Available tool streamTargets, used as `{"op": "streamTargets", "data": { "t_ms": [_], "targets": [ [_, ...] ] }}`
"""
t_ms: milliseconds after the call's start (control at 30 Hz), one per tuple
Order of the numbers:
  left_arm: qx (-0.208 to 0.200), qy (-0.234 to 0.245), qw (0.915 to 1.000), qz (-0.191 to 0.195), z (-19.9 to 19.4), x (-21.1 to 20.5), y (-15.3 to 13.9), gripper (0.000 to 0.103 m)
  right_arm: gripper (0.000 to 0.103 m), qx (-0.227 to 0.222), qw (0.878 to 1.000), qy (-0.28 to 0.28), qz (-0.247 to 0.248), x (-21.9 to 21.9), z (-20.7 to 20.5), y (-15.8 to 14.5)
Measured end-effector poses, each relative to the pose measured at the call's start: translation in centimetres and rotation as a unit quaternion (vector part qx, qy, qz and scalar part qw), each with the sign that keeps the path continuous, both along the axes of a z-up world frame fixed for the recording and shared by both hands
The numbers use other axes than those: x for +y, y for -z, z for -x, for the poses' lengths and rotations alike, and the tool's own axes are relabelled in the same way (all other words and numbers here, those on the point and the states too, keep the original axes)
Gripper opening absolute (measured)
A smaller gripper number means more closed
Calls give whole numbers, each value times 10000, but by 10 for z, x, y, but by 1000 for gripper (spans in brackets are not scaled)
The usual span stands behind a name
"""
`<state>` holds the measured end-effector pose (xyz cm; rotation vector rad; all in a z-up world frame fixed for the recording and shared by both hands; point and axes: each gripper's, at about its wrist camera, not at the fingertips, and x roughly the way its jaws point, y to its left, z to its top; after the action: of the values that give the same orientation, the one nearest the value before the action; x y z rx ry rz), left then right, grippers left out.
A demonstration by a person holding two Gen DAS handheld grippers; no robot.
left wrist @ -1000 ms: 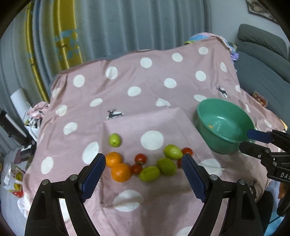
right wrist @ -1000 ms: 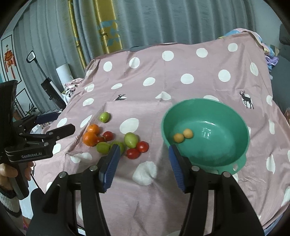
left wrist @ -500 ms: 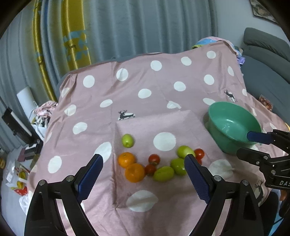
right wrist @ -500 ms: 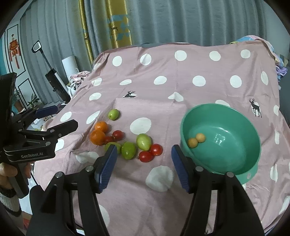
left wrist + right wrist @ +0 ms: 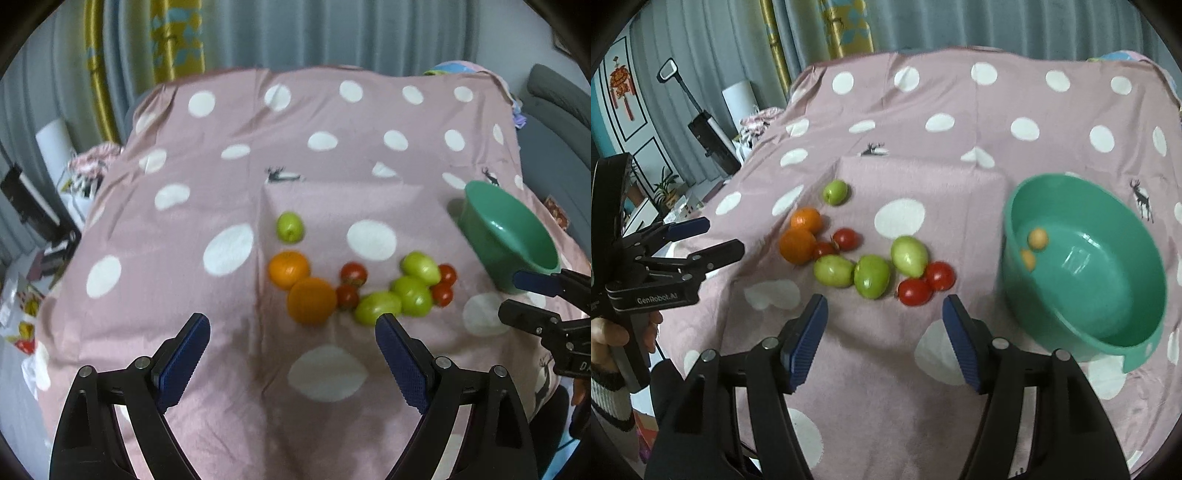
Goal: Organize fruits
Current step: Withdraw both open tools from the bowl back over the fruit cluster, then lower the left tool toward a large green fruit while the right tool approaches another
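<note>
On the pink dotted cloth lies a cluster of fruit: two oranges, several red tomatoes and several green fruits, one green fruit lying apart behind the rest. The green bowl stands to the right with two small orange fruits inside. My left gripper hovers open just in front of the near orange, holding nothing. My right gripper is open and empty in front of the green fruits and tomatoes.
The other hand's gripper shows at the edge of each view, the right one beside the bowl and the left one left of the oranges. Curtains hang behind the table; a grey sofa stands at the right and clutter lies on the floor to the left.
Both grippers have come down and forward toward the fruit, which now looks larger. The right jaws stand a little wider. No fruit has moved.
</note>
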<state>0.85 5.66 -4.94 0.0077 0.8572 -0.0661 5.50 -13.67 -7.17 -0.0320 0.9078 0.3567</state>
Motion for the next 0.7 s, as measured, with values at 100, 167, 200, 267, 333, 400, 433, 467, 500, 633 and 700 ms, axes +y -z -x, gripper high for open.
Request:
{"op": "streamTargets", "data": {
  "t_ms": [100,167,200,267,333,400,433,467,500,633,700],
  "targets": [
    [128,39,9997,185,1,8,8,91,65,152,9999,-11,-36,1,-4,10],
    [178,99,9994,274,2,10,12,91,65,213,9998,-24,-53,1,-6,14],
    [215,140,9990,357,3,10,14,91,65,236,9997,-34,-60,2,-7,16],
    [269,224,9982,497,3,11,18,91,65,265,9996,-45,-85,2,-8,18],
    [317,303,9971,620,4,10,22,91,65,297,9995,-67,-105,3,-10,20],
    [366,369,9959,742,3,9,25,91,65,336,9993,-91,-111,4,-12,23],
    [398,386,9952,804,3,9,27,91,65,355,9992,-101,-122,4,-13,24],
    [432,400,9945,863,2,8,29,91,65,378,9991,-116,-146,5,-14,26],
    [459,411,9940,898,1,7,30,91,65,398,9990,-129,-169,5,-15,27],
    [516,467,9937,881,-1,3,33,91,65,462,9985,-213,-216,10,-16,32],
    [541,510,9932,901,-3,0,34,91,65,498,9982,-254,-239,11,-18,34]
  ]
}}
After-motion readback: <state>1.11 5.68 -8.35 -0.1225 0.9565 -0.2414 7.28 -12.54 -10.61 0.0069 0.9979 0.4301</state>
